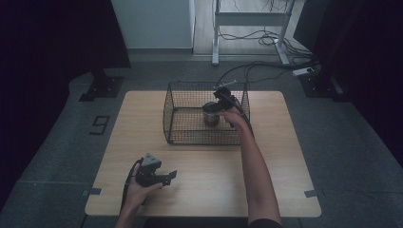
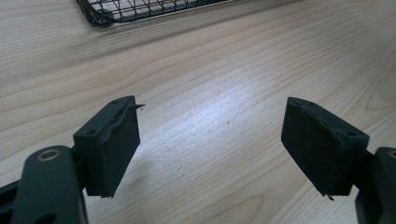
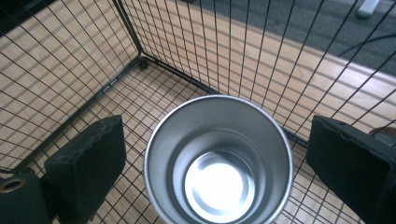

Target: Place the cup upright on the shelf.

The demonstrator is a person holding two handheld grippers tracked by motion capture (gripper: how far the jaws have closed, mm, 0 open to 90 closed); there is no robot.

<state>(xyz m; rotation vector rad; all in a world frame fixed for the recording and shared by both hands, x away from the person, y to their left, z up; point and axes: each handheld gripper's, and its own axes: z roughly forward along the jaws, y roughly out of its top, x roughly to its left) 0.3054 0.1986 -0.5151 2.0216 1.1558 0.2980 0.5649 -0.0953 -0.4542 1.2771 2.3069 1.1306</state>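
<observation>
One wooden table (image 1: 199,156), wire basket (image 1: 190,118), grey carpet (image 1: 347,142)

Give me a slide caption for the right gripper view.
Open right tongs straddle an upright steel cup inside the wire basket.

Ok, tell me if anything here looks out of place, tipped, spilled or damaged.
Little stands out. The metal cup stands upright and empty inside the wire basket, with the right gripper open around it. The left gripper is open over bare table. Only oddity: the pads on its fingers look frayed at the edges.
</observation>
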